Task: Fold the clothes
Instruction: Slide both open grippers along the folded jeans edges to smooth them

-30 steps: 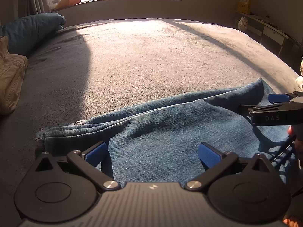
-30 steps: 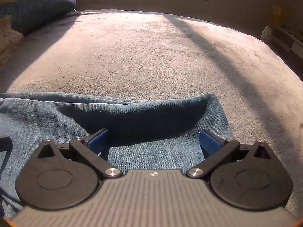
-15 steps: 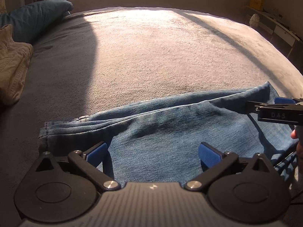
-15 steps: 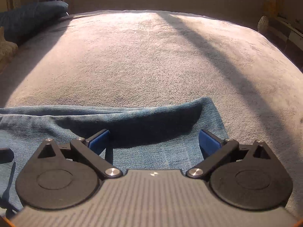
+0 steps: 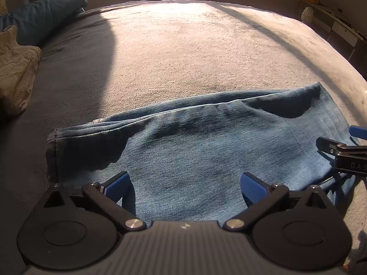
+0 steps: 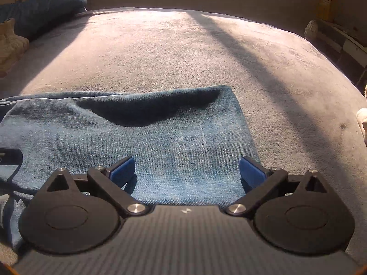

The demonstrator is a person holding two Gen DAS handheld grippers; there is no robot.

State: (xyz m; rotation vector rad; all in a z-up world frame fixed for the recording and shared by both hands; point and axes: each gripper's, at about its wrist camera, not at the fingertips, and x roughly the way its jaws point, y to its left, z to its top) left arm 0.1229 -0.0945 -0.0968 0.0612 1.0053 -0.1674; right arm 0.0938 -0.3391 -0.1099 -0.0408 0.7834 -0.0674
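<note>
We see the folded blue denim jeans [image 5: 206,151] lying flat on the grey plush bed [image 5: 183,52], near its front edge. Our left gripper [image 5: 185,183] and right gripper [image 6: 187,169] hover over them, jaws apart, empty. Denim looks heavy, limp; we'd pinch the near hem corners. Sunlit bedroom, blue pillow [image 5: 43,18].

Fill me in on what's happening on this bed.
A person is folding jeans on a bed, a two-finger gripper in each hand. The jeans lie flat, folded lengthwise. The left gripper and right gripper are both open, low over the near edge of the denim, gripping nothing.
</note>
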